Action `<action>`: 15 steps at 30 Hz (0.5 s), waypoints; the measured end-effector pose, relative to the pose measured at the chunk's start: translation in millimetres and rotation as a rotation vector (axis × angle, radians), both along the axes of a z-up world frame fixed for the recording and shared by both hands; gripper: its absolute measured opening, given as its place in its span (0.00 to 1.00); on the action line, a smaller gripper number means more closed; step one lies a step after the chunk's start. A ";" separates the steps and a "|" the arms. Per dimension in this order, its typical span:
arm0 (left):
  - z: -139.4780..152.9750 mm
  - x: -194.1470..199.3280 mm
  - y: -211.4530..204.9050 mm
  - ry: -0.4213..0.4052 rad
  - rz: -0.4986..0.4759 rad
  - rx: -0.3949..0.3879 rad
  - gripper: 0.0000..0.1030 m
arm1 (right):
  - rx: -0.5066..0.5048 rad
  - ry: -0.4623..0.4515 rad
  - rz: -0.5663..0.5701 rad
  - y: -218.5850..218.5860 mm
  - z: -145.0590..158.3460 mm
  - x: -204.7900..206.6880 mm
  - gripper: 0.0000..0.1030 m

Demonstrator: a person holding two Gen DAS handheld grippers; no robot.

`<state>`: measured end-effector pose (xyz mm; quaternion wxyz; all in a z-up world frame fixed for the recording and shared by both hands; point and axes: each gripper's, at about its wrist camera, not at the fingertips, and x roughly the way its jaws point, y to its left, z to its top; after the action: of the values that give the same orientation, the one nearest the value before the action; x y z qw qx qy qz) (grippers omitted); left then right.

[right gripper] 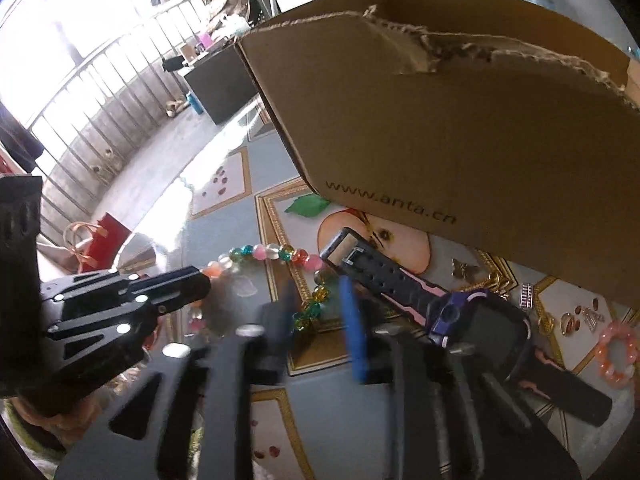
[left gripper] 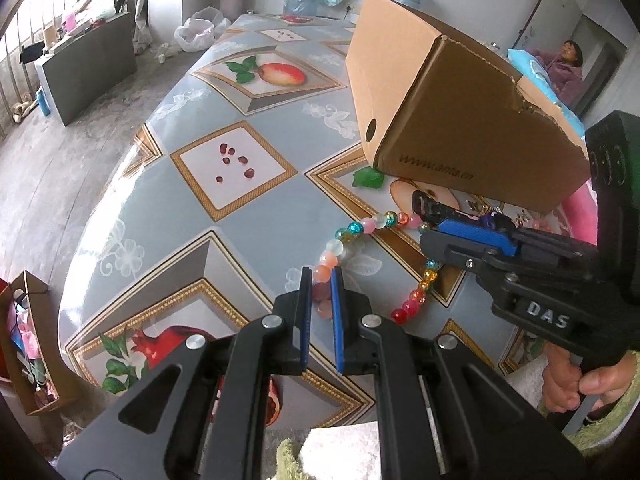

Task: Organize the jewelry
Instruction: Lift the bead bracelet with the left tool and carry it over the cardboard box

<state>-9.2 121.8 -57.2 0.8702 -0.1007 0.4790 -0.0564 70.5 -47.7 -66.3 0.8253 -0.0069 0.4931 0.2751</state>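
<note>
Carefully now: two tools on one bead necklace.
My left tool (left gripper: 321,280) is nearly closed around the pale pink beads of the bead necklace (left gripper: 340,246) on the counter (left gripper: 240,240); my right tool (left gripper: 430,210) sits beside the strand's far end, and I cannot tell whether it grips anything. If they pull apart, the string may snap. Further off, the watch (right gripper: 404,292) could snag, under the cardboard box (left gripper: 440,112).
</note>
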 end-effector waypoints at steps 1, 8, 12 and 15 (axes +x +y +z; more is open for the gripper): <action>0.8 0.3 0.3 -0.002 0.000 -0.003 0.08 | 0.008 0.008 -0.002 0.0 -0.2 -0.2 0.12; 24.9 -6.7 4.5 -0.047 -0.007 -0.041 0.08 | 0.056 0.001 0.022 -7.0 18.9 -6.0 0.09; 55.0 -13.8 2.1 -0.096 -0.022 -0.065 0.08 | 0.103 -0.004 0.040 -18.4 40.0 -12.0 0.09; 81.6 -15.6 -0.8 -0.144 -0.041 -0.091 0.08 | 0.144 -0.034 0.049 -30.0 70.6 -14.2 0.09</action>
<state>-24.8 121.0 24.4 0.8956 -0.1258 0.4140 -0.1031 56.3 -77.7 4.3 0.8251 0.0356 0.4575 0.3296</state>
